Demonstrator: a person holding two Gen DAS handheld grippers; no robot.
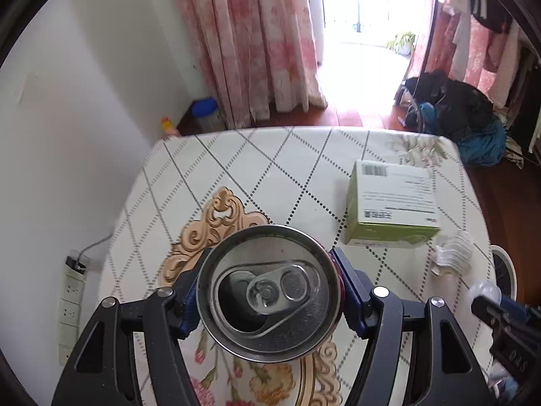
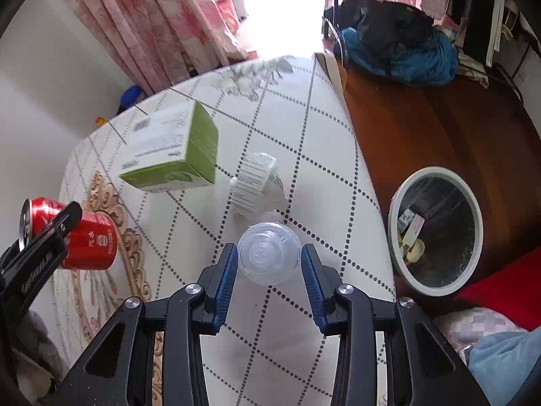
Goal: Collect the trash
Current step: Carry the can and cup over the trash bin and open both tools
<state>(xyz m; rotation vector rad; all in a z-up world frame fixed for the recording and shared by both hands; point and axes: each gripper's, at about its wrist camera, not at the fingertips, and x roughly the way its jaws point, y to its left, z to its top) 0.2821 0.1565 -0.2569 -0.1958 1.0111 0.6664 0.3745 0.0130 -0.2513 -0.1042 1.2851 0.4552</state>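
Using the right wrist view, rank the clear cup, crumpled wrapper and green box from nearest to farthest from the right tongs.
1. Clear cup, between the right tongs.
2. Crumpled wrapper, just beyond on the table.
3. Green box, farther back, to the left.

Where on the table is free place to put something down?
Bare cloth lies behind the green box up to the table's far edge, and left of it. Crowded: around the crumpled paper and clear cup.
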